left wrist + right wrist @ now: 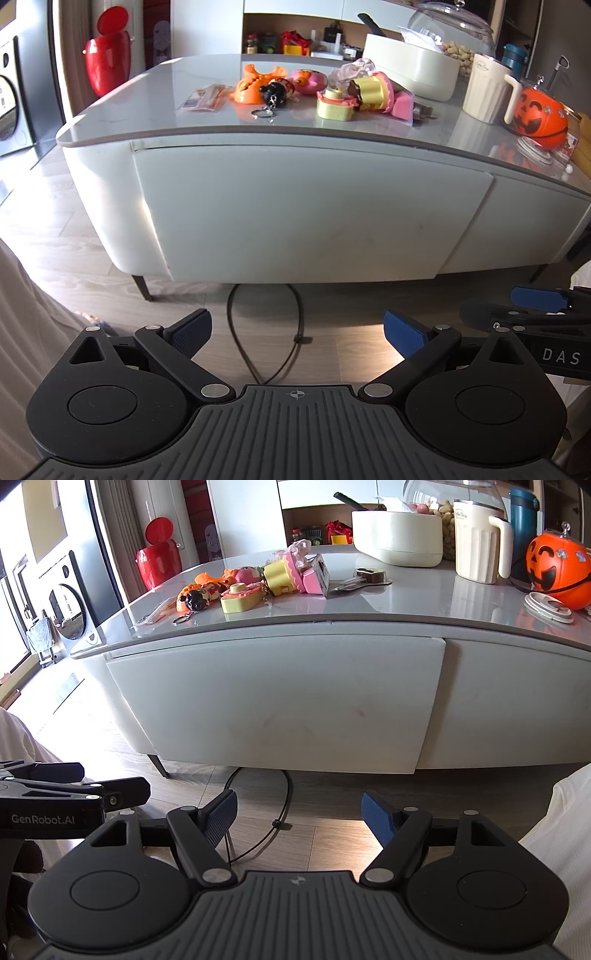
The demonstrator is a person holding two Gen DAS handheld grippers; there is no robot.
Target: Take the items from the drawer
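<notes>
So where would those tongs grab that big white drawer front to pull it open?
Probably the drawer front's right edge, coming in from the right. The panel is flat with no handle visible, but that edge seems to stand slightly proud of the neighbouring panel. Both tongs, left and right, are open and empty.

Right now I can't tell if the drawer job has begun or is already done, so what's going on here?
A person holds a claw in each hand, low in front of the white coffee table. The left claw and right claw are both open and empty, hovering above the wooden floor. The white drawer front looks shut. A pile of small colourful plastic toys lies on the tabletop; whether they came from the drawer isn't visible.
</notes>
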